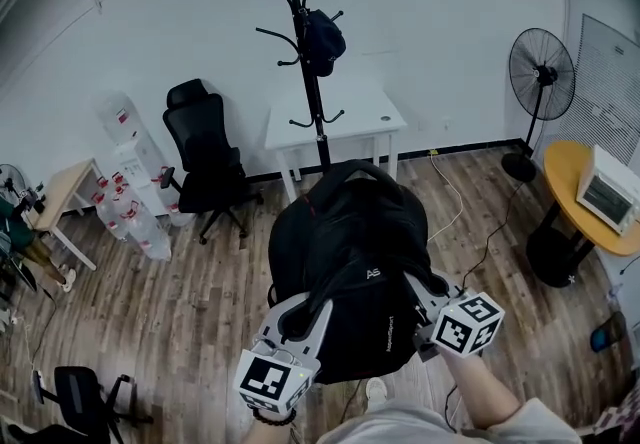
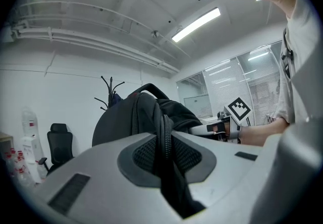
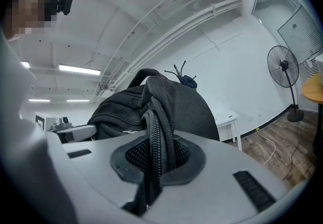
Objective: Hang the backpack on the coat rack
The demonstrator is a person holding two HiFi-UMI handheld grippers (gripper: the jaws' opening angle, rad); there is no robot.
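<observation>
A black backpack (image 1: 345, 262) hangs in the air in front of me, held up by both grippers, its top handle toward the coat rack. My left gripper (image 1: 300, 320) is shut on the backpack's left shoulder strap (image 2: 165, 147), which runs between its pads. My right gripper (image 1: 428, 304) is shut on the right shoulder strap (image 3: 157, 140). The black coat rack (image 1: 305, 52) stands ahead by the white wall, with a dark cap (image 1: 323, 40) on one hook. The same coat rack (image 2: 110, 92) shows behind the backpack (image 2: 136, 117) in the left gripper view, and its hooks (image 3: 180, 74) poke above the backpack (image 3: 151, 112) in the right gripper view.
A white desk (image 1: 335, 122) stands right behind the rack. A black office chair (image 1: 205, 162) is to its left, with water bottles (image 1: 130, 202) beside it. A standing fan (image 1: 540, 82) and a round yellow table (image 1: 585, 197) are at the right. A cable (image 1: 455, 202) lies on the wood floor.
</observation>
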